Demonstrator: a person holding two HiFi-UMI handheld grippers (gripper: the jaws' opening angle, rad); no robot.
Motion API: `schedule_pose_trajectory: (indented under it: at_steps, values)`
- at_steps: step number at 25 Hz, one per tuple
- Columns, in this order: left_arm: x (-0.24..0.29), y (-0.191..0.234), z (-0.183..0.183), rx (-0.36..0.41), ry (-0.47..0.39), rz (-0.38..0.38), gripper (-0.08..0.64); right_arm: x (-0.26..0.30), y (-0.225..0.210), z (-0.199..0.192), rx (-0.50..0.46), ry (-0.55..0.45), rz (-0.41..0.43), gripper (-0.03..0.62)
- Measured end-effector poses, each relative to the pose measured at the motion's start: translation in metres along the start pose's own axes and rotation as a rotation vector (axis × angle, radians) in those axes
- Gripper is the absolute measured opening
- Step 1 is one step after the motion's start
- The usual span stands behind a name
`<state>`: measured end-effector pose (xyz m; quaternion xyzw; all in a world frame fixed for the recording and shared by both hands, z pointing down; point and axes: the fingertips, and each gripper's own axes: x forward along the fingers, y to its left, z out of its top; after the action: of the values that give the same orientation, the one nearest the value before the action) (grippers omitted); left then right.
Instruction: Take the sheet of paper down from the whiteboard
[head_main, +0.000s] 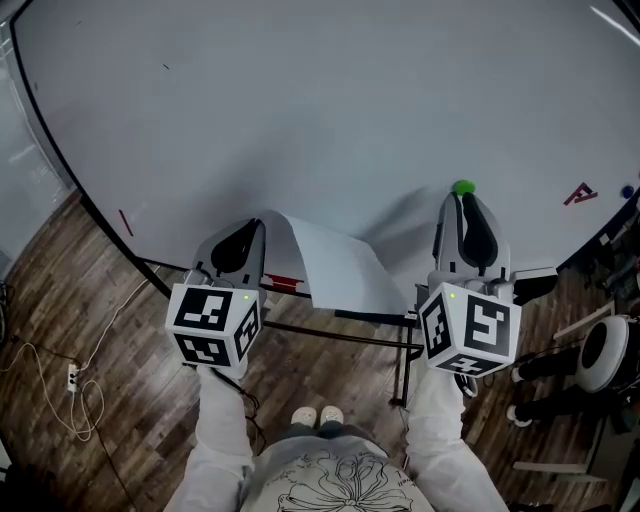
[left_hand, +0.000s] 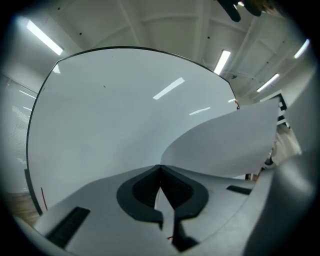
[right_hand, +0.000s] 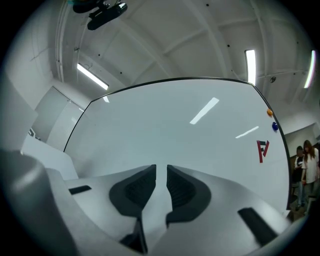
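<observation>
The left gripper (left_hand: 160, 167) is clenching its 2 jaws on one edge of the sheet of paper (left_hand: 226, 144), the tips meeting right at the paper. From there the sheet is curling away toward the right gripper's side, bowing out in front of the lower part of the whiteboard (head_main: 300, 110) (whether its far end is touching the board is not clear). The right gripper (right_hand: 160, 169) is pointing at the bare board with its jaws parted by a slim gap and nothing between them. In the head view a small green knob (head_main: 463, 187) is showing just at its tip. A red mark (right_hand: 262, 150) and 2 small magnets (right_hand: 273, 126), 1 orange and 1 blue, are sitting near the board's right edge. A cable (head_main: 60, 375) is trailing over the wooden floor (head_main: 130, 330) below.
</observation>
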<state>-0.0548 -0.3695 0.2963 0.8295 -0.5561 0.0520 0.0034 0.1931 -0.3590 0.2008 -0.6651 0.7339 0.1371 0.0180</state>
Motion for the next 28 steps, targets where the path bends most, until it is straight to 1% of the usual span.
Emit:
schedule_pose_trajectory:
  at_steps: [5, 9, 16, 28]
  values:
    - [0.001, -0.017, 0.008, 0.015, -0.020, -0.025, 0.003, 0.000, 0.020, -0.009, 0.007, 0.023, 0.043, 0.044]
    - [0.003, -0.028, 0.009, 0.011, -0.028, -0.044, 0.003, 0.000, 0.033, -0.018, 0.013, 0.044, 0.067, 0.034]
    - [0.006, -0.041, 0.006, -0.010, -0.030, -0.068, 0.003, -0.002, 0.040, -0.034, 0.040, 0.067, 0.071, 0.012]
    - [0.008, -0.048, 0.009, -0.009, -0.041, -0.070, 0.003, 0.000, 0.044, -0.042, 0.054, 0.086, 0.084, 0.012]
